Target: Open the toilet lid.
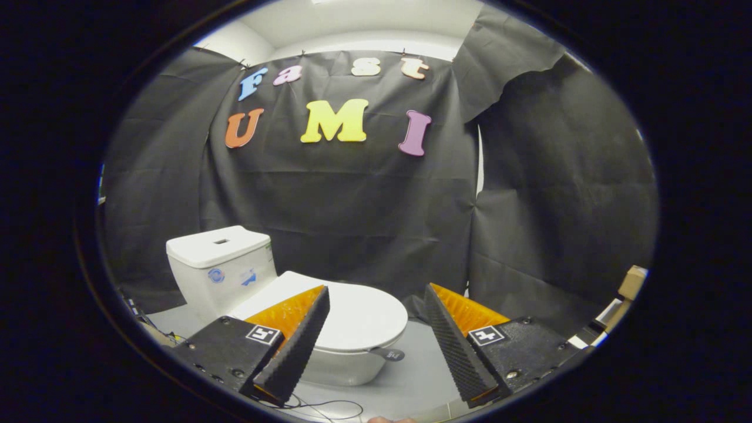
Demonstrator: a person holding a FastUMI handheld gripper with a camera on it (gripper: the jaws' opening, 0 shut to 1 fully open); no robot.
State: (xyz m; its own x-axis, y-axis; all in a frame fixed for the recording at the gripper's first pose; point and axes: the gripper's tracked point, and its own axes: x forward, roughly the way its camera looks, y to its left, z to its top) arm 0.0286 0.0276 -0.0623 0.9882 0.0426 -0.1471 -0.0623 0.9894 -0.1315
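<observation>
From the gripper view I see my gripper (376,305) spread wide, nothing between its fingers. The toilet (282,305) sits ahead, partly behind my left finger (294,346), its lid (352,314) down flat on the bowl, small handle tab (390,354) poking toward the gap. The tank (220,264) stands beyond the left finger against the black cloth wall (376,223).

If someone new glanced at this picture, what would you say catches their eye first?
Probably the white toilet on the grey floor before the black cloth wall, its lid down flat, a small grey tab at the front rim. The gripper is open, its fingers spread wide, with the lid's front between and just beyond them.
</observation>
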